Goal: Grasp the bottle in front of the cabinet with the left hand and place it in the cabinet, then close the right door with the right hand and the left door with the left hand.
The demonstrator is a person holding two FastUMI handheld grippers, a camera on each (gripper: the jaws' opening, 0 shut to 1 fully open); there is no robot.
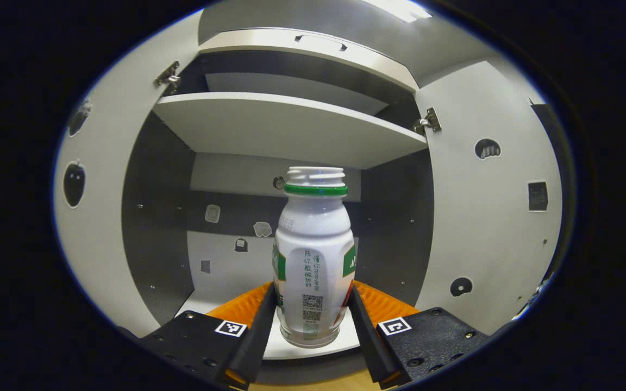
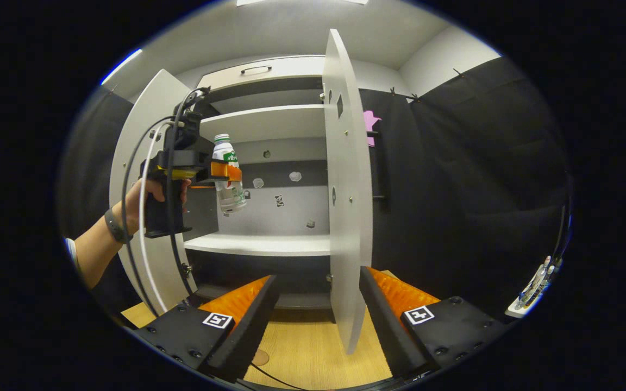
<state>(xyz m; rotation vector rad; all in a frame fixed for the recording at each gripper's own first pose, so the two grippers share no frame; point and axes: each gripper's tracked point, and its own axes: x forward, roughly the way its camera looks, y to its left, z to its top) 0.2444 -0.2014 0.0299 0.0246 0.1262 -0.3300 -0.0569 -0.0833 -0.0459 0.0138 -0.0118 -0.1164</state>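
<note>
Plastic, capless and probably light, the drink bottle (image 1: 313, 255) has smooth, slippery walls that may dent, so I grip its lower body. My left tongs (image 1: 313, 315) clench it there, upright above the cabinet's lower shelf (image 2: 258, 244). My right tongs (image 2: 315, 304) hang released, straddling the right door (image 2: 345, 190) without touching it.
</note>
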